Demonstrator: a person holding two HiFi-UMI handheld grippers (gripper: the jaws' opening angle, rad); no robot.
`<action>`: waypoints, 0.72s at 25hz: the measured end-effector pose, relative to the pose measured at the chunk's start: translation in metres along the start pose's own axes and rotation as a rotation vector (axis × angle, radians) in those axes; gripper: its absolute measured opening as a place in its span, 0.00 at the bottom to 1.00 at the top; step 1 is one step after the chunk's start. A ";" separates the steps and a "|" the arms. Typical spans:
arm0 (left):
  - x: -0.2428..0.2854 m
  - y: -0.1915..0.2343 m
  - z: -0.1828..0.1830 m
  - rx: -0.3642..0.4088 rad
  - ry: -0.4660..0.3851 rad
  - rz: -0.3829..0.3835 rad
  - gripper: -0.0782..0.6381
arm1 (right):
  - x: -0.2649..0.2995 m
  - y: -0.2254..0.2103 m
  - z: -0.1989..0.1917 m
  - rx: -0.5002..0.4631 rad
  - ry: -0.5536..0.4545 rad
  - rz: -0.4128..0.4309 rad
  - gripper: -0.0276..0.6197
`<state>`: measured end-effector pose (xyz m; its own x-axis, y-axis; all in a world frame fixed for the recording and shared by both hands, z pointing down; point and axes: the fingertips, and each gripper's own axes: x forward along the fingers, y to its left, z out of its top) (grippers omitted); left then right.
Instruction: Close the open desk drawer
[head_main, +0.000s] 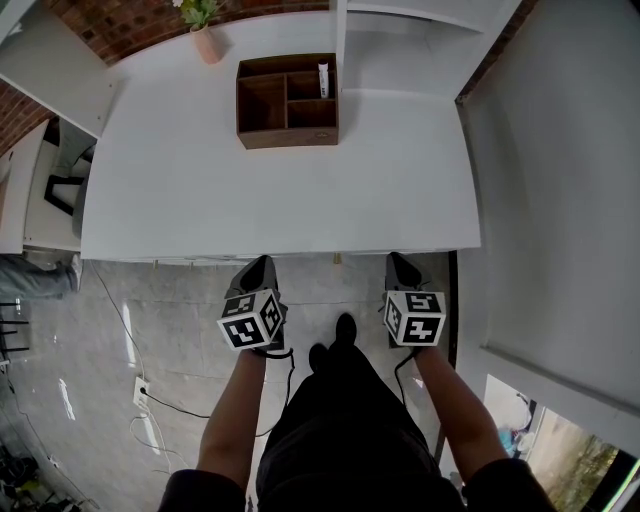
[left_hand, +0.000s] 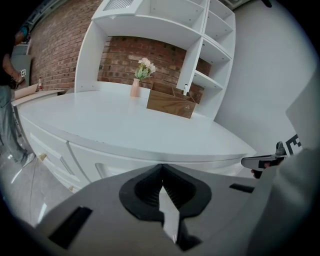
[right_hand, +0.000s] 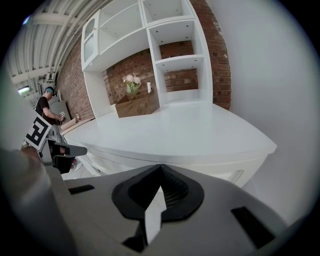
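The white desk (head_main: 280, 200) fills the upper head view, its front edge facing me. In the left gripper view the drawer fronts (left_hand: 85, 162) with recessed handles run below the desktop, and none stands out visibly from the rest. In the right gripper view another drawer front (right_hand: 227, 175) shows under the desk's corner. My left gripper (head_main: 260, 266) hangs just in front of the desk edge, shut and holding nothing. My right gripper (head_main: 399, 263) is level with it further right, also shut and holding nothing. Neither touches the desk.
A brown wooden organiser (head_main: 288, 100) and a pink vase with flowers (head_main: 207, 42) stand at the back of the desk. White shelves (head_main: 420, 40) rise behind, and a wall (head_main: 560, 200) closes the right side. A cable (head_main: 150, 400) lies on the floor. A person (right_hand: 47, 107) stands far off left.
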<state>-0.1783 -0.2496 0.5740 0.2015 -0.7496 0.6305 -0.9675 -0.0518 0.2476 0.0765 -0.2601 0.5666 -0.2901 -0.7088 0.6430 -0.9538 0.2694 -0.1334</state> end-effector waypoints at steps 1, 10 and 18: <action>-0.003 -0.002 0.002 0.008 -0.008 -0.005 0.12 | -0.004 0.000 0.001 0.002 -0.009 0.000 0.05; -0.038 -0.015 0.019 0.064 -0.089 -0.039 0.12 | -0.041 0.009 0.016 -0.003 -0.099 0.003 0.05; -0.081 -0.023 0.035 0.087 -0.176 -0.066 0.12 | -0.079 0.029 0.033 -0.012 -0.194 0.027 0.05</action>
<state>-0.1779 -0.2102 0.4916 0.2427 -0.8458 0.4751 -0.9641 -0.1559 0.2149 0.0687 -0.2178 0.4866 -0.3268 -0.8134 0.4813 -0.9446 0.2971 -0.1393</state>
